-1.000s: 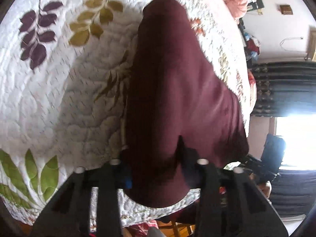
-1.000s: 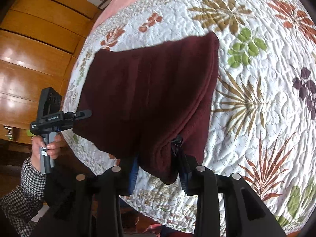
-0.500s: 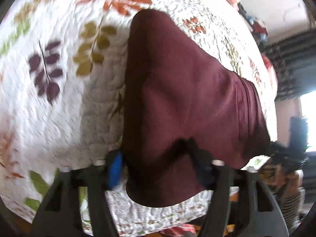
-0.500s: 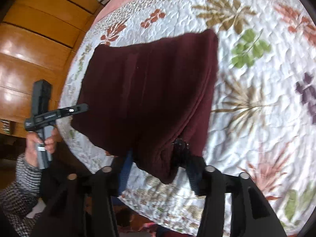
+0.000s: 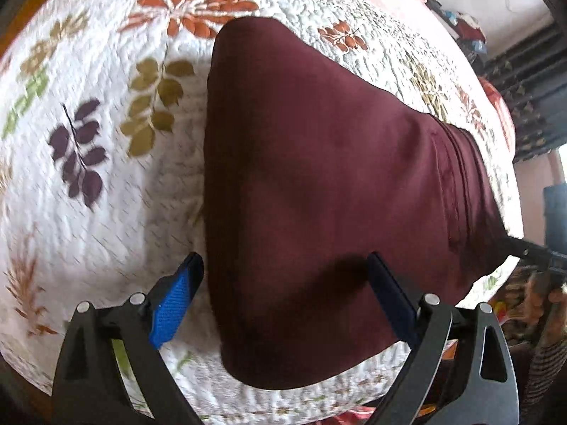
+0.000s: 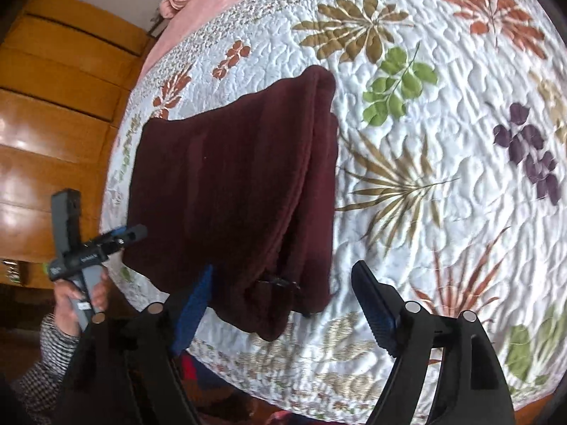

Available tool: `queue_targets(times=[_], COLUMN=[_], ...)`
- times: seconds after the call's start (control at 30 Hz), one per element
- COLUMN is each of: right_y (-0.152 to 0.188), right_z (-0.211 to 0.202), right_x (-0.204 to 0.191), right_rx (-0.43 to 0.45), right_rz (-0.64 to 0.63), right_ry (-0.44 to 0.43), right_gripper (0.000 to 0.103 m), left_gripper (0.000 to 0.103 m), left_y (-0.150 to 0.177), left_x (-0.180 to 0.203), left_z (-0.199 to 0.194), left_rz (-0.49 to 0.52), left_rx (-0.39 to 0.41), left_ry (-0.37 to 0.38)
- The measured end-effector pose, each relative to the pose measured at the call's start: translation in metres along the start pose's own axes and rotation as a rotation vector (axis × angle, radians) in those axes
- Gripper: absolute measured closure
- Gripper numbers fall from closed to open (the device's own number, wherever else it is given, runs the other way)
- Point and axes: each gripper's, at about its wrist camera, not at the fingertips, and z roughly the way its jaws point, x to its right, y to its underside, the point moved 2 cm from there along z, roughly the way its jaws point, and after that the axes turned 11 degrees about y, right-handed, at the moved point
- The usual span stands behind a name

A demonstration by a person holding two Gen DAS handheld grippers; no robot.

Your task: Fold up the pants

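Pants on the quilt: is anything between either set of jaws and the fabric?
Nothing visible. The folded maroon pants lie alone on the floral quilt. The left gripper and right gripper, jaws just opened, straddle its near corners.

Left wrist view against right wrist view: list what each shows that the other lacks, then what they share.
Only the left wrist view: dark curtains and a bright window at the right edge.

Only the right wrist view: the wooden wardrobe, the pants' stacked folded edge, and the person's hand holding the left gripper.

Both: the folded maroon pants lying on the floral quilt, with each camera's own fingers spread apart, having just been opening, the near pants corner lying loose between them.
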Motion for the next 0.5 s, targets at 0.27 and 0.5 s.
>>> queue_targets(times=[0.27,0.5], right_y=[0.003,0.000], right_z=[0.021,0.034], right_x=[-0.014,-0.018], right_rx=[-0.054,-0.064], right_rz=[-0.039,-0.030], right_ry=[-0.029,-0.033], right_gripper=[0.023,0.020], left_gripper=[0.011,0.010], left_y=[0.005,0.005], left_x=[-0.003,0.004], left_z=[0.011,0.019], left_rz=[-0.041,-0.020], left_rx=[-0.027,-0.029], left_ry=[0.082,0.073])
